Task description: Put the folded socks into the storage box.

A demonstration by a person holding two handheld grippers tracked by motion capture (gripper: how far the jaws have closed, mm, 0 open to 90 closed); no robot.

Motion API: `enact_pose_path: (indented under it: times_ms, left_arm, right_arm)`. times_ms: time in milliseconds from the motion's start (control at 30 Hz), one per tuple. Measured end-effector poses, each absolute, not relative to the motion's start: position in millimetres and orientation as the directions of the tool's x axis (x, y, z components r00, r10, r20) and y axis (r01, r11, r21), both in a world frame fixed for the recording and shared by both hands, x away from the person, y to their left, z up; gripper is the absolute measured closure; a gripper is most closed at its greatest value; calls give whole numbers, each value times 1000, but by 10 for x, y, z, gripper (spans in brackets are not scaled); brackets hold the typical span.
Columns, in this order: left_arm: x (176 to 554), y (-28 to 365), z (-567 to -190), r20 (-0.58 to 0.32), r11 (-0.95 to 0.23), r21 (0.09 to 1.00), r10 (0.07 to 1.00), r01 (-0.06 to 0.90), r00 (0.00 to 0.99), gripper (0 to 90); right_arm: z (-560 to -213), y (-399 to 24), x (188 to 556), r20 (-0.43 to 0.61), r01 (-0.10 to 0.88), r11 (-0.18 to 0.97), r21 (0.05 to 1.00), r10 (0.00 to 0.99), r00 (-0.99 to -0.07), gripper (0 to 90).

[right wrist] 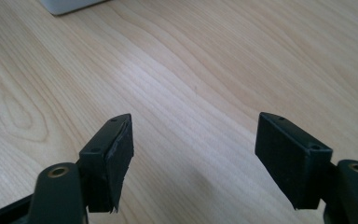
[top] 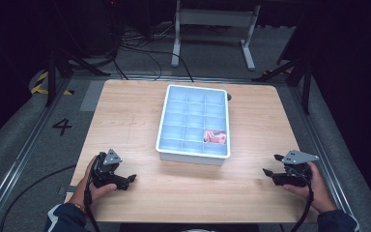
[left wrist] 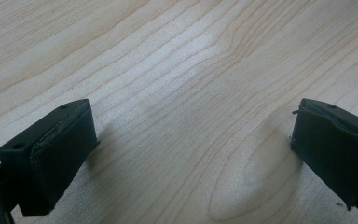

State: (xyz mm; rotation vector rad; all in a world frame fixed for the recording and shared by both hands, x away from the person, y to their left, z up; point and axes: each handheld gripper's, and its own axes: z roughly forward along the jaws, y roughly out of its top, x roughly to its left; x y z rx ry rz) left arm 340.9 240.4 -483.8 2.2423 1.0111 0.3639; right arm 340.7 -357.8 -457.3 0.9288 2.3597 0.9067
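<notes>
The left gripper (top: pixel 125 180) lies low on the pale wood-grain worktop (top: pixel 125 111) at about seven o'clock, its black fingers (left wrist: pixel 56 154) spread wide with nothing but bare wood between them. The right gripper (top: pixel 268 165) sits at about four o'clock, held in the person's right hand (top: pixel 314 186); its black fingers (right wrist: pixel 289 156) are likewise released (bare grain shows between the pads in the right gripper view), and the tips point inward toward the middle of the worktop.

Outward from both sets of fingers, toward twelve o'clock, stands the white rectangular plastic tray with a grid of compartments (top: pixel 166 123), in the middle of the worktop. A small crumpled pink object (top: pixel 215 137) lies inside it, in a compartment of the right-hand column, one row up from the near edge. From the right gripper that pink object is at roughly ten o'clock and well apart; from the left gripper it is at roughly two o'clock, farther off, with the tray's near wall in between. A corner of the tray's white wall (right wrist: pixel 70 5) appears at the top left of the right gripper view.
</notes>
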Motion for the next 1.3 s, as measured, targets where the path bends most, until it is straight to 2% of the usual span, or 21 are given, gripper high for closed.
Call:
enact_pose_path:
  times_ms: [500, 600, 1300]
  left_arm:
    - [3411, 2403, -4839, -14, -494, 657, 747, 570, 664, 2]
    - [3410, 2402, -4839, -14, -493, 657, 748, 570, 664, 2]
    - [3391, 2400, -4839, -16, -480, 655, 763, 584, 646, 2]
  right_arm:
    - [-4805, -3900, 3243, -58, 530, 437, 727, 807, -587, 248]
    - [-4870, -3980, 3243, 11, 555, 367, 746, 828, -561, 232]
    - [-4875, -3986, 3272, 7, 563, 367, 741, 834, -552, 186]
